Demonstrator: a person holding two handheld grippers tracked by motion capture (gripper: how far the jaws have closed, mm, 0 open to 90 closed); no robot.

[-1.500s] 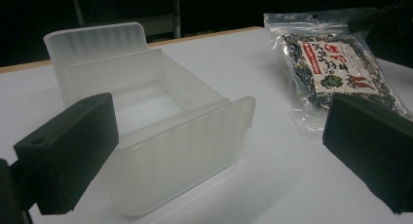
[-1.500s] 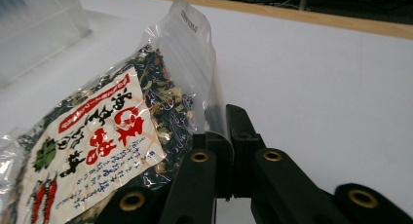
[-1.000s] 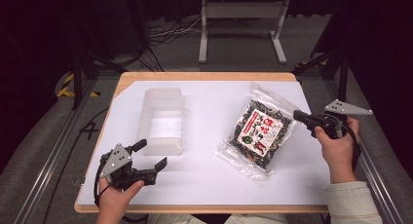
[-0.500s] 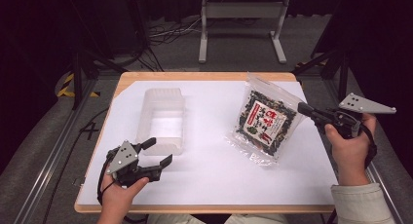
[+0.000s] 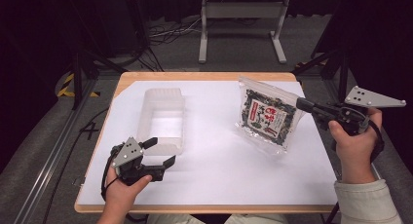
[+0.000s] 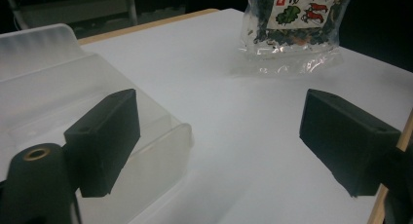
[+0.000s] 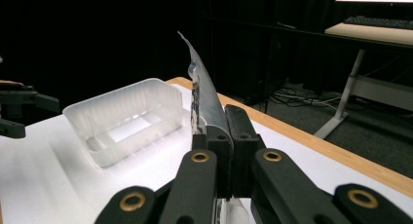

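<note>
**Right tongs holding snack bag up, tub is the likely drop target**

Right tongs [image 5: 303, 106] are clamping the edge of the snack bag [image 5: 267, 115], jaws fully closed on the clear film. In the right gripper view the film is standing up edge-on out of the closed jaws. The bag is hanging tilted over the right half of the worktop [image 5: 219, 160], its lower corner looking close to the white surface; I can't tell whether it is touching.

Left tongs [image 5: 158, 151] are gaping wide, nothing between the jaws, which have just been opening further. They are sitting just beside the near end of the translucent tub [image 5: 160, 118].

Key relation: the tub is lying to the left of the bag across the worktop, well apart from it, long axis running away from the person. The bag's long axis is running roughly the same way, so it should go in lengthwise, in my judgement. The left hand is nearer the tub, the right hand is carrying the bag.

Hard to read: the bag's top is cut off in the left gripper view, its print is too small to make out, and the tub's floor is only showing through frosted walls.
</note>
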